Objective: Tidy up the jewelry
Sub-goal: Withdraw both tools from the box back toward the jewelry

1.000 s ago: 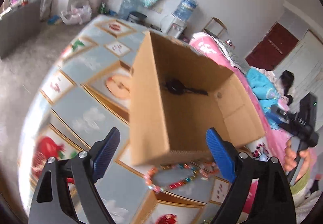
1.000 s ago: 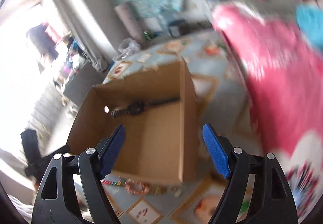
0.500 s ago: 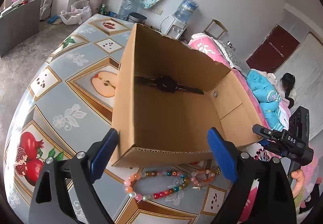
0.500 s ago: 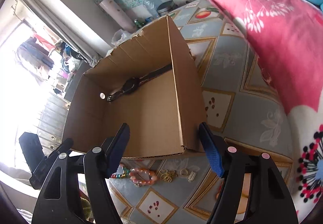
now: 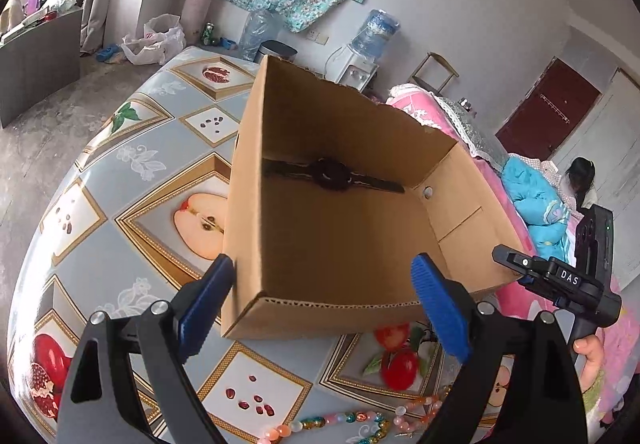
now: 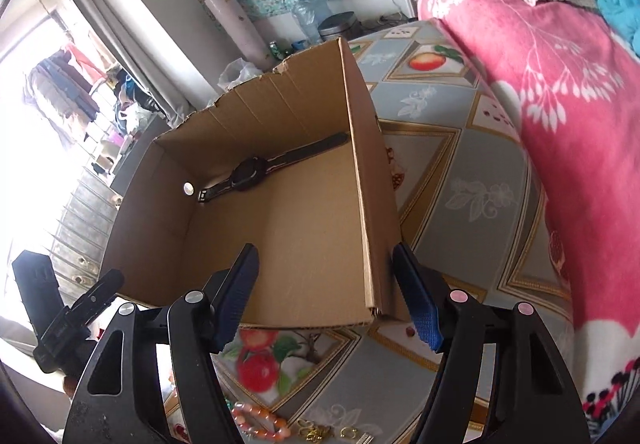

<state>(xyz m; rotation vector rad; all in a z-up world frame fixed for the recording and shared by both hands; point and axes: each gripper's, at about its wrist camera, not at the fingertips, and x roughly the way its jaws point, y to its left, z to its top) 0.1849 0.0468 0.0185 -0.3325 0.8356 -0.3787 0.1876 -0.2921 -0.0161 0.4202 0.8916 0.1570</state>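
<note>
Both grippers, left gripper (image 5: 320, 304) and right gripper (image 6: 326, 284), are standing apart, empty; beaded bracelet (image 6: 260, 422) is lying at six o'clock, risking nudging the cardboard box (image 6: 280, 228) holding a watch (image 6: 250, 174)

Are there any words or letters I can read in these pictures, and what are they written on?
"DAS": white letters on the black right gripper, seen from the left wrist camera.
Nothing else is readable: the cardboard box shows no print, and the watch face is too dark and small to read.
</note>
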